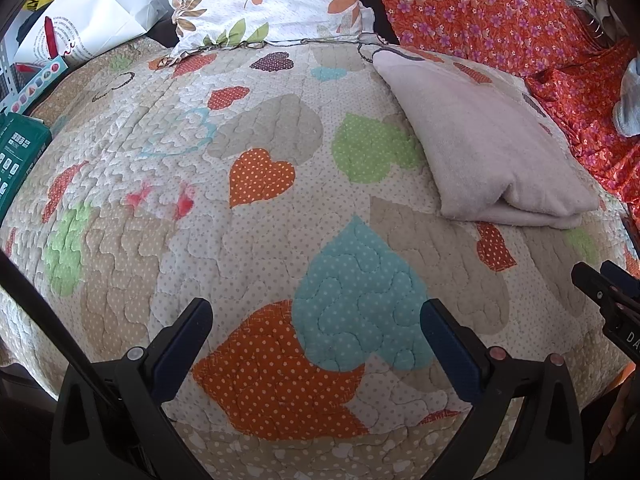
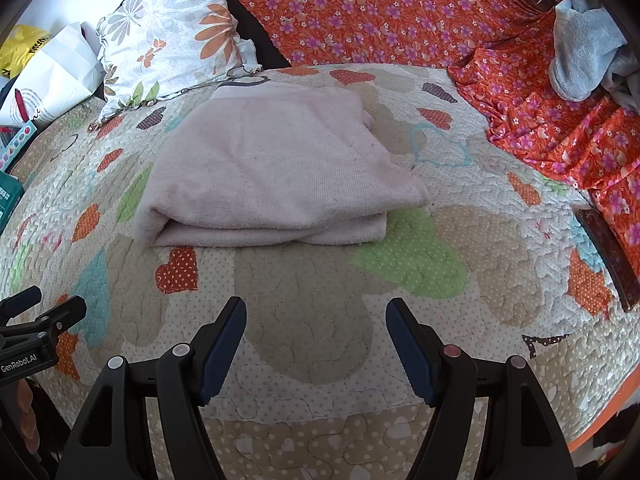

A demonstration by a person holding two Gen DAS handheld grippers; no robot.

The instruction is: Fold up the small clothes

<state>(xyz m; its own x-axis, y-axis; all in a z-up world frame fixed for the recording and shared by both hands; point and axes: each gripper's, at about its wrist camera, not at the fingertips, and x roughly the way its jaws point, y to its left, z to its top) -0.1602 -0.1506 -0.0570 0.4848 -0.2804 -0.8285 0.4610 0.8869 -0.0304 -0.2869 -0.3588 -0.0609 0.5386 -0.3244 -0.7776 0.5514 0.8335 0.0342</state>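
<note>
A pale pink garment (image 2: 272, 172) lies folded in a flat bundle on the heart-patterned quilt (image 2: 320, 320). It also shows in the left wrist view (image 1: 488, 140) at the right. My right gripper (image 2: 316, 320) is open and empty, above the quilt a little short of the bundle's near edge. My left gripper (image 1: 316, 320) is open and empty, over the quilt to the left of the bundle. The right gripper shows at the right edge of the left wrist view (image 1: 600, 280). The left gripper shows at the left edge of the right wrist view (image 2: 44, 312).
A floral pillow (image 2: 172, 36) and an orange flowered sheet (image 2: 400, 16) lie behind the quilt. Pale blue clothes (image 2: 584, 48) are heaped at far right. A dark phone (image 2: 608, 256) lies near the right edge. White bags (image 1: 88, 12) and a green box (image 1: 20, 152) sit left.
</note>
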